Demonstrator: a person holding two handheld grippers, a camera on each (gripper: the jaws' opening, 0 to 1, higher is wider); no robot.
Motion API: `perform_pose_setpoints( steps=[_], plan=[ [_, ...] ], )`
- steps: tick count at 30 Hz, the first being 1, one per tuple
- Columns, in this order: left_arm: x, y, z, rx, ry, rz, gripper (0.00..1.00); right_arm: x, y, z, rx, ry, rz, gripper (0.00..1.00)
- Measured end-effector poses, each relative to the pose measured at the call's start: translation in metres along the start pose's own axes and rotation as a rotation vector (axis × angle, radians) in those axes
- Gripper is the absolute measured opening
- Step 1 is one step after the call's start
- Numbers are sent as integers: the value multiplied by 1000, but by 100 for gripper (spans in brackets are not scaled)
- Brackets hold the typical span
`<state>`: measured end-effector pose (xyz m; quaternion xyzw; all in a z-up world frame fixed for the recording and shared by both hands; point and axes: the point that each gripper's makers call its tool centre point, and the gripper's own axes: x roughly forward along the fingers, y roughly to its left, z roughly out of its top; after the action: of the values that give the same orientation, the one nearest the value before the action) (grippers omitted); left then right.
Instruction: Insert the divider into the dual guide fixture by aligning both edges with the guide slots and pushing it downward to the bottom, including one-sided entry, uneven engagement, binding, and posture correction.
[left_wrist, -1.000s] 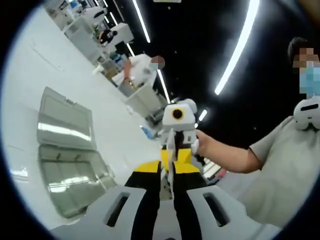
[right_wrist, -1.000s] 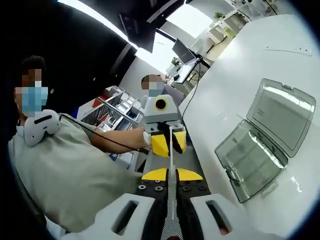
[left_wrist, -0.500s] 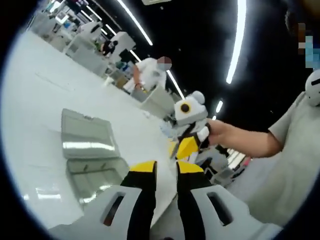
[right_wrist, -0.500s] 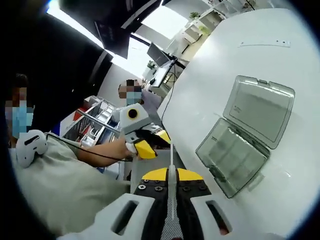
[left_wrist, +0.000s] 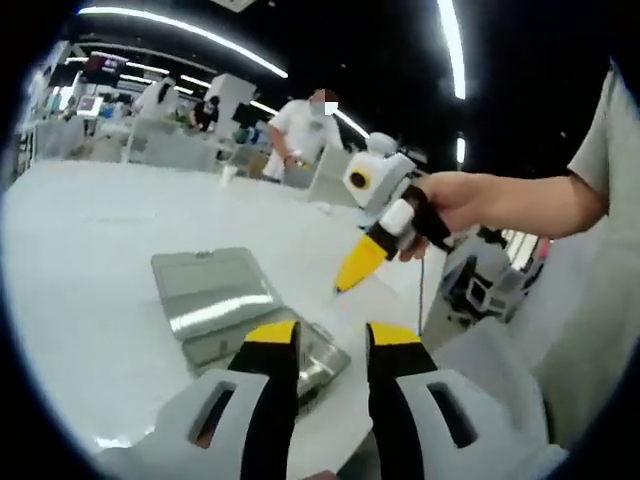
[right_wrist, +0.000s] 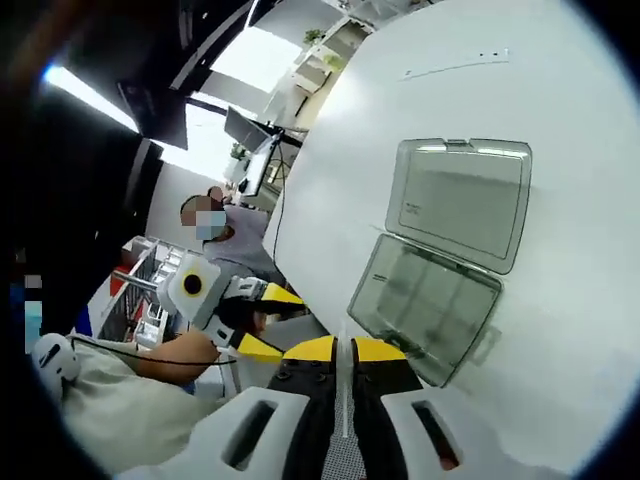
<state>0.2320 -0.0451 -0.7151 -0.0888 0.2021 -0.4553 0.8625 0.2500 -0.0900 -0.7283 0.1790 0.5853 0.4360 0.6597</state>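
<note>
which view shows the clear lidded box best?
Right gripper view: the clear box lies open on the white table, its lid and base compartments both seen from above. Left gripper view shows it at a low angle, its near end behind the left gripper.

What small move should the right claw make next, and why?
Probably bring the right claw down over the open clear case. It is shut on the thin divider, the case lies open on the white table, and the left claw is open.

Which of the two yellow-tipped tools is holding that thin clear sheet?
The right tool: its tips are pinched on the thin sheet standing edge-on between them. The left tool has a bare gap between its tips.
</note>
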Motion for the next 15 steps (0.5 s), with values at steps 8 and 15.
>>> perform_pose_setpoints(
  steps=[8,15],
  plan=[
    [0,2,-8,119,48,72,39,6,-15,-5,75,25,-109,0],
    [-4,-1,-14,162,72,105,44,8,-18,-4,108,19,-162,0]
  ],
)
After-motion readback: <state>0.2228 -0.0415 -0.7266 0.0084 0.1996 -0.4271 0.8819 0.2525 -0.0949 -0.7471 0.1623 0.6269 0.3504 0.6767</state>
